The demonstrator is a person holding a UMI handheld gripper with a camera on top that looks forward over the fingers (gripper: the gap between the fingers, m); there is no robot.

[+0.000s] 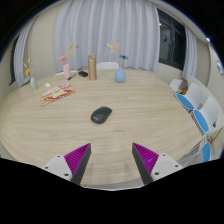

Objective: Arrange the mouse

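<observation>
A dark grey computer mouse (101, 114) lies on the pale wooden table (60, 130), well beyond my fingers and a little left of the midline between them. My gripper (112, 162) is open, its two magenta pads (76, 157) spread wide with only bare tabletop between them. Nothing is held.
At the far side of the table stand a brown bottle (92, 67), a light blue vase (120, 73), a pink vase with twigs (67, 70) and a small tray of items (57, 94). White and blue chairs (200, 110) line the right side. Curtains hang behind.
</observation>
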